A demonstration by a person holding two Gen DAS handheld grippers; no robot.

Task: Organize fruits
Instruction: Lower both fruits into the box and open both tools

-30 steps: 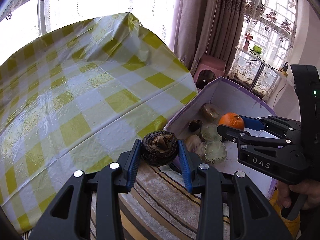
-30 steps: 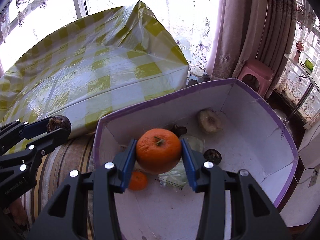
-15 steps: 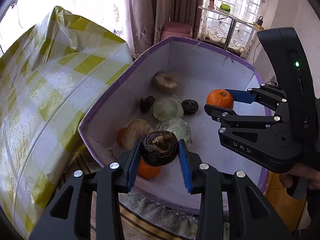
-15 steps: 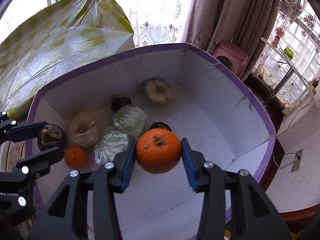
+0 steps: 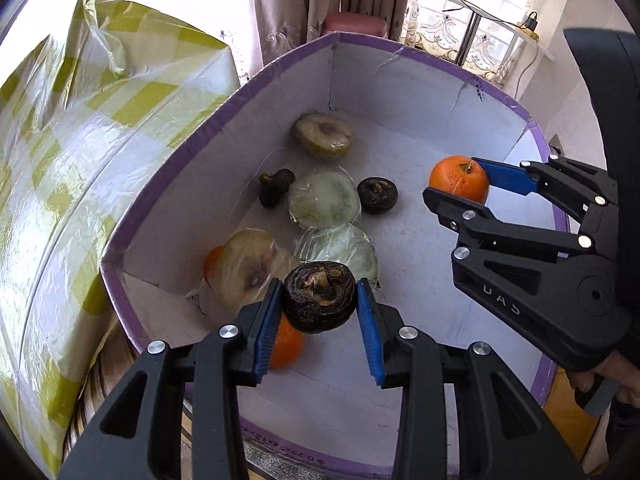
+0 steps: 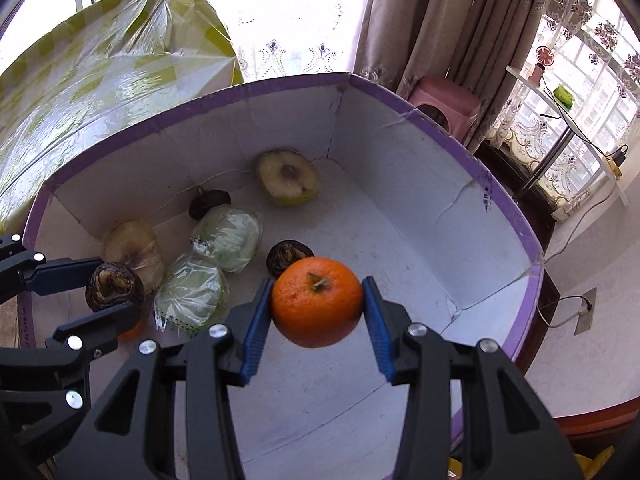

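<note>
Purple-rimmed box (image 6: 508, 208), left tool (image 5: 318, 314) gripping dark fruit (image 5: 320, 297), right tool (image 6: 316, 312) gripping orange (image 6: 317, 301)

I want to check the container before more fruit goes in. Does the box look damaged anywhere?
Yes. The purple-rimmed white cardboard box has cracks and creases in its right inner wall, running down from the rim. No hole or spill is visible.

Two hand-held grippers: black plastic frames with blue finger pads.

The left gripper (image 5: 320, 322) and right gripper (image 6: 317, 320) are showing ribbed blue pads (image 5: 266, 330), silver screws (image 5: 407, 333) and triangular cut-outs; raised lettering is marking the right gripper's side, and bare skin of the right hand (image 5: 612, 376) is showing at its handle.
</note>
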